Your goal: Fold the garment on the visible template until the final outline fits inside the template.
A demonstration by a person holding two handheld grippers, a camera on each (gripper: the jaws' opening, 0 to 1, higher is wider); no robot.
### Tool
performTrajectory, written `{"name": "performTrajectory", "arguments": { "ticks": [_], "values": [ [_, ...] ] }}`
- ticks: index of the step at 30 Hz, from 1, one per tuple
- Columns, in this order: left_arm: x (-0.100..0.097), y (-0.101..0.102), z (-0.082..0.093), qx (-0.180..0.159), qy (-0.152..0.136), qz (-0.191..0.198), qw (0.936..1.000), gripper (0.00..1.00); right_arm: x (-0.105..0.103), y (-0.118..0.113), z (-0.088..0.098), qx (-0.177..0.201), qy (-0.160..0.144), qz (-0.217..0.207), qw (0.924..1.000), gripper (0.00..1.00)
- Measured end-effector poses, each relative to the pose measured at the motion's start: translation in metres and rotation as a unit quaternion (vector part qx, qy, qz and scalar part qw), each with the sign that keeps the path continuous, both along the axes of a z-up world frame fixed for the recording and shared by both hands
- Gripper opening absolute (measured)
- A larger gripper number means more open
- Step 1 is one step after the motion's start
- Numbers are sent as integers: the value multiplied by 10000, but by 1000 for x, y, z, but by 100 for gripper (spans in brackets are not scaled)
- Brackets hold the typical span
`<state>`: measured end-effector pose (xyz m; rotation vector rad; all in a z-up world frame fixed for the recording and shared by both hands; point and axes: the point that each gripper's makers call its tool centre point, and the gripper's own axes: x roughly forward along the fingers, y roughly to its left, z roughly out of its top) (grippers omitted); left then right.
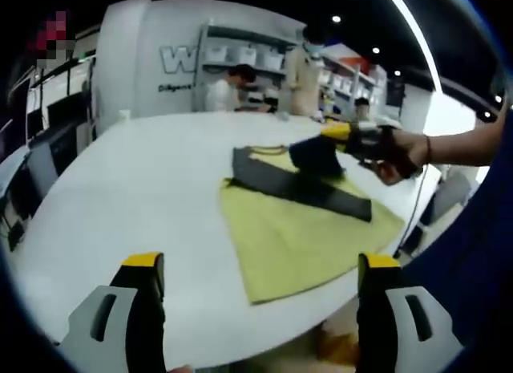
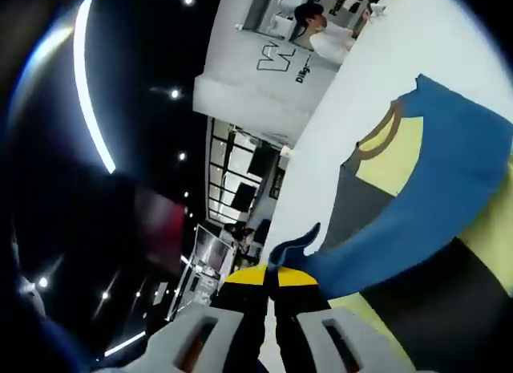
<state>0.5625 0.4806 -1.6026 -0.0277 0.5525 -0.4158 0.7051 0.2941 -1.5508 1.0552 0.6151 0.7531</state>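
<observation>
Right hand-held gripper point(image 2: 272, 278) pinched a blue garment point(image 2: 449, 180) edge above the yellow template point(image 1: 296, 237) on the worktop point(image 1: 144, 188); left hand-held gripper point(image 1: 260, 269) hung spread, empty. Thin pinch might slip, fold landing crooked, overhanging outline.

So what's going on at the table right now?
A person is folding a dark garment that lies on a yellow template on a white table. The right tool is shut on a blue flap of the garment and holds it lifted over the rest. The left tool is open and hangs above the near table edge, touching nothing. The fold is not finished.
</observation>
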Motion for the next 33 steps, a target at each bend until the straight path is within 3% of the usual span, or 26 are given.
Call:
{"name": "performTrajectory", "arguments": {
  "ticks": [5, 7, 11, 12, 24, 30, 33],
  "values": [
    [-5, -2, -3, -10, 37, -19, 10000, 95, -35, 22, -1, -168, -115, 545, 9983, 0],
    [-5, -2, -4, -14, 43, -17, 10000, 95, -39, 25, -2, -190, -131, 640, 9977, 0],
    [-6, 0, -6, -34, 50, 1, 10000, 95, -50, 26, -11, -235, -112, 1015, 9945, 0],
    [-7, 1, -8, -16, 64, 0, 10000, 95, -56, 26, -23, -259, -8, 1133, 9932, 0],
    [-11, 3, -9, -1, 89, 37, 10000, 95, -73, 37, -44, -550, 130, 1050, 9929, 0],
    [-14, 1, -10, -11, 103, 26, 9999, 95, -72, 40, -59, -922, -70, 1216, 9883, 0],
    [-14, 0, -11, -25, 112, 21, 9999, 95, -74, 44, -61, -1057, -152, 1282, 9860, 10]
  ]
}}
